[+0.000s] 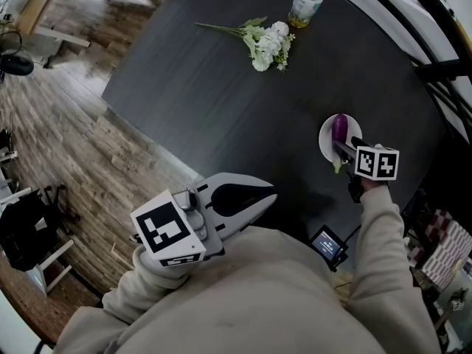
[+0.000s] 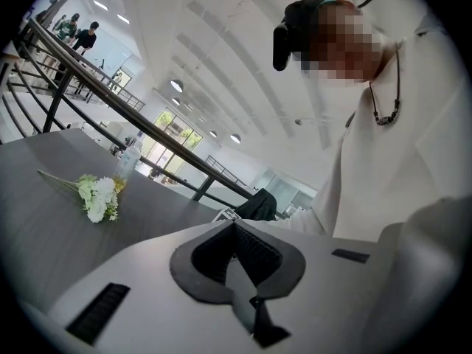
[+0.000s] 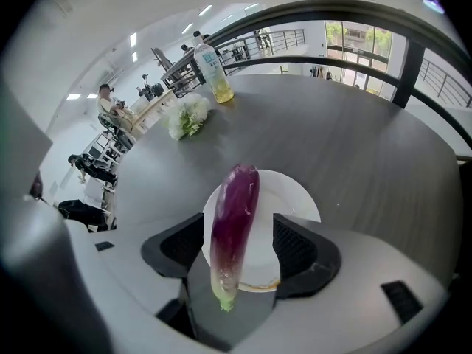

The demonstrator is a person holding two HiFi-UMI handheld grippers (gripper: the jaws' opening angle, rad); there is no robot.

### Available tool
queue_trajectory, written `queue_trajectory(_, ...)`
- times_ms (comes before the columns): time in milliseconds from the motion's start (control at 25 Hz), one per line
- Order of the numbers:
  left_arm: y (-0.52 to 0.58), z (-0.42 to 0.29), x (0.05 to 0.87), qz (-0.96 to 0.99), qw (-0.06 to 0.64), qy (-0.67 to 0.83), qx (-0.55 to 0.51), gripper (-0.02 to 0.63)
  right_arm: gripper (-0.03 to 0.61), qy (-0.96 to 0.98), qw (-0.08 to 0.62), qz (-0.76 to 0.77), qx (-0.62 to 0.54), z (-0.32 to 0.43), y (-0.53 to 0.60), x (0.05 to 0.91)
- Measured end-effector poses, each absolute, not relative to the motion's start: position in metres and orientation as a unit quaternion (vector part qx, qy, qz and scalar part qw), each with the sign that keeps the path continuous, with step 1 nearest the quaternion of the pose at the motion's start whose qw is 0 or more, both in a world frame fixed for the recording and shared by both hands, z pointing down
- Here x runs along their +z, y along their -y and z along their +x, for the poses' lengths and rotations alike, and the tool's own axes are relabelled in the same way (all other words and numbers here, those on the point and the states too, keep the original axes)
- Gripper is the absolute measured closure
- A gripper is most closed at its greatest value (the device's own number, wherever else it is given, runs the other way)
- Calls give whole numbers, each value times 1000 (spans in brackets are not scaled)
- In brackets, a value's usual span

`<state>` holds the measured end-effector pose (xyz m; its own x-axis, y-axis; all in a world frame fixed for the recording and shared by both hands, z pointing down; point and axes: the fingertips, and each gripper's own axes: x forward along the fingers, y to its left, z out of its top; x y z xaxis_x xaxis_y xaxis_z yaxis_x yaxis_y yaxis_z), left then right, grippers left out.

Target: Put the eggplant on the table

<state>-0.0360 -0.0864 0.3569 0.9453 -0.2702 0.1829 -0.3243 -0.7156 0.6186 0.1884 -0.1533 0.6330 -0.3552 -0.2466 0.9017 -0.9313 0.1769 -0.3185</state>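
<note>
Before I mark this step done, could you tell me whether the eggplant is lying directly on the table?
No, the eggplant lies on the white plate, which stands on the dark table.

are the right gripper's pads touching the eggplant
Apart. In the right gripper view, bare plate shows on each side of the eggplant, between it and the right gripper's open pads.

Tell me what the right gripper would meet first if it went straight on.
Probably the eggplant, which lies on the white plate between the open jaws of the right gripper; depth is hard to judge.
</note>
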Motion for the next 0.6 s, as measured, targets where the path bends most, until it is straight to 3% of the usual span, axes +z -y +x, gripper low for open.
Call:
queue_trajectory(320,85,-35,346,934,326,140,42,609,298,694,319,454,459,180,156,589)
queue_trajectory(600,91,-10,318,951,294,82,45,609,298,717,239,491,434,184,152,502)
